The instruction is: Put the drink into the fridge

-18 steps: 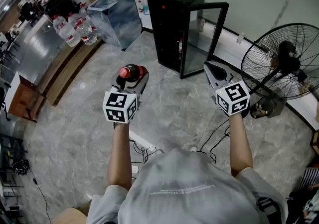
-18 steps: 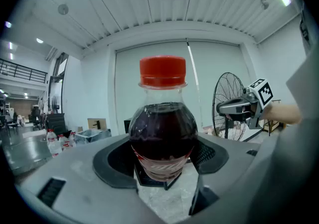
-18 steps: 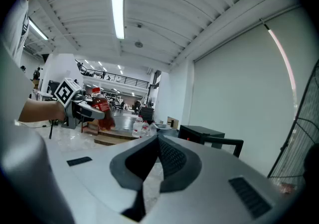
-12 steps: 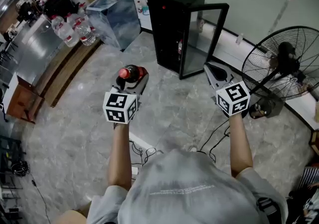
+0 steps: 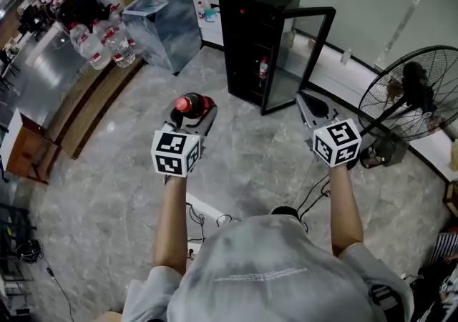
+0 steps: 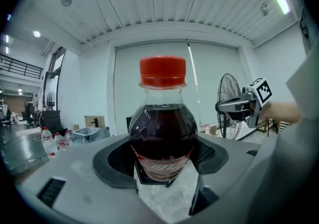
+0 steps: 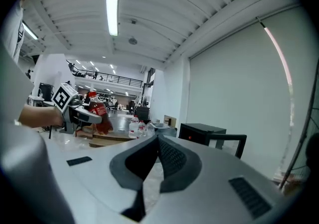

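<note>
Drink (image 5: 184, 104) clenched upright in left claw (image 5: 193, 116), held out toward fridge (image 5: 250, 34), upper centre. Door (image 5: 309, 11) open, likely ready for loading. Right claw (image 5: 309, 104) closed, empty, probably spare for door.

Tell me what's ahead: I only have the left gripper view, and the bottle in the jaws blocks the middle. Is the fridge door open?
Observer: Yes. In the head view the fridge stands ahead, and its glass door is swung open toward the right.
Operator: Is anything inside already?
Observer: One small bottle stands on a shelf inside, near the open side.
Operator: Is the right gripper free if the door needs handling?
Observer: The right gripper has its jaws together with nothing between them.
</note>
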`<action>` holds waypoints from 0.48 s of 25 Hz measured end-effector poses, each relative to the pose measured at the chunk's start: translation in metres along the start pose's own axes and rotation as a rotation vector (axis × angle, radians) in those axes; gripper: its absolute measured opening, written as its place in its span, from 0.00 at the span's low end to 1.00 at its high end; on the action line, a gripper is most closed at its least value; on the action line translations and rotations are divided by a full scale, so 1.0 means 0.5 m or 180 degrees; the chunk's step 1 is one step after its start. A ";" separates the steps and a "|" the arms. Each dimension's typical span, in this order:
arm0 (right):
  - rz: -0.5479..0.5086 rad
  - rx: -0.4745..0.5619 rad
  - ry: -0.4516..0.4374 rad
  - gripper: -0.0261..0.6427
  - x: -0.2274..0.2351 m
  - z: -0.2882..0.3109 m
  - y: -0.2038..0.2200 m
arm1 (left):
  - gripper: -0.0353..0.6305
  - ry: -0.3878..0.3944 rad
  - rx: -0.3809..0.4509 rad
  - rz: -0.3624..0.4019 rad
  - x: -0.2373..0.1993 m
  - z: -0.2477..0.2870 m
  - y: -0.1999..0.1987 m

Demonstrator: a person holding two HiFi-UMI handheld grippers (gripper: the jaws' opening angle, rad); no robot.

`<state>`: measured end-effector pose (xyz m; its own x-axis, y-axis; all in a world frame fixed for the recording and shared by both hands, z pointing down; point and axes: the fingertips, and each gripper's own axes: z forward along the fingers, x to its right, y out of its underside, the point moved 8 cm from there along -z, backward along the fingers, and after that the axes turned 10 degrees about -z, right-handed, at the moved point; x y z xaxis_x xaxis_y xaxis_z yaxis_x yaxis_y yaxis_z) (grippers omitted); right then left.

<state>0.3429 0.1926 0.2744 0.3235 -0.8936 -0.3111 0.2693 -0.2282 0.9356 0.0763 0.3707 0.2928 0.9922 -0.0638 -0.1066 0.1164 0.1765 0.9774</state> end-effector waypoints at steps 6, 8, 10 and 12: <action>0.0022 -0.0095 0.0032 0.04 -0.017 0.069 0.003 | 0.51 0.0055 -0.0081 -0.0112 -0.076 0.030 0.015; 0.0022 -0.0108 0.0026 0.04 -0.011 0.094 0.004 | 0.51 0.0045 -0.0097 -0.0163 -0.098 0.047 0.018; 0.0034 -0.0098 0.0025 0.04 0.004 0.123 0.007 | 0.51 0.0014 -0.0110 -0.0227 -0.122 0.070 0.018; 0.0052 -0.0086 0.0016 0.04 0.026 0.159 0.020 | 0.51 -0.0024 -0.0112 -0.0306 -0.150 0.103 0.021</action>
<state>0.2776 0.1480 0.2929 0.3326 -0.8952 -0.2966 0.2883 -0.2030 0.9358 0.0011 0.3269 0.3203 0.9761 -0.0896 -0.1981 0.2127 0.2035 0.9557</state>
